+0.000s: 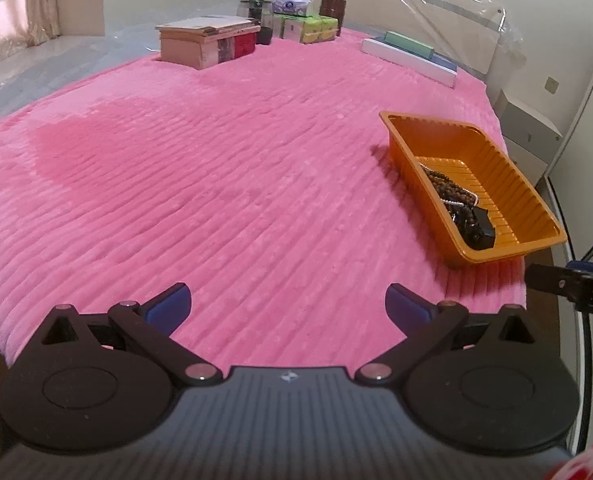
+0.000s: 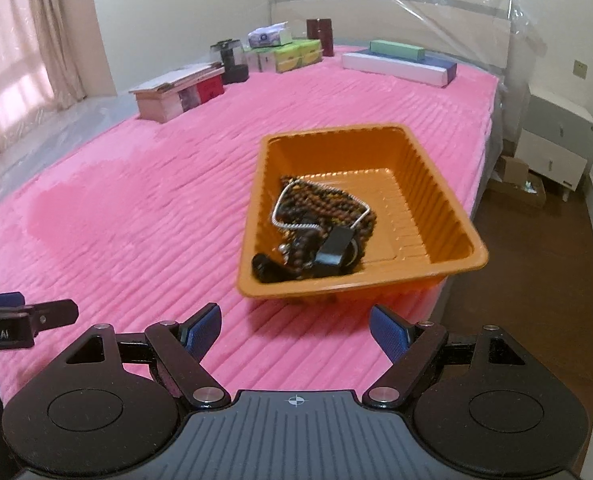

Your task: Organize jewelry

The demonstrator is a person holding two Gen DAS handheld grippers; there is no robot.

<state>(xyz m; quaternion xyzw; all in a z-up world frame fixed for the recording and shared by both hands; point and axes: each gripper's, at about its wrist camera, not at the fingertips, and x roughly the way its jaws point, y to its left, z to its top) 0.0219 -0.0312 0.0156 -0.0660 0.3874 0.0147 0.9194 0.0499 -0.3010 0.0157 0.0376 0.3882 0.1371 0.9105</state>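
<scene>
The left gripper (image 1: pixel 288 308) hangs over the pink blanket (image 1: pixel 216 184) with its blue-padded fingers (image 1: pixel 168 306) spread wide and nothing between them. The right gripper (image 2: pixel 295 328) is spread wide too and holds nothing; its fingers (image 2: pixel 202 328) sit just short of the near wall of the orange tray (image 2: pixel 432 184).

The tray rests on the blanket near the bed's right edge. Inside it, toward its near left corner, lies a heap of jewelry (image 2: pixel 316 216): dark brown bead strings tangled with a silver chain (image 2: pixel 280 204), and a small black box (image 2: pixel 334 246) resting on top of the near end. From the left wrist view the same heap (image 1: pixel 452 196) lies along the tray's (image 1: pixel 436 128) left wall, with the rest of the ribbed floor bare.

At the far end of the bed stand a stack of books (image 2: pixel 176 88), some tissue packs (image 2: pixel 292 54), a dark jar (image 2: pixel 230 58) and long flat boxes (image 2: pixel 400 62) by the headboard.
</scene>
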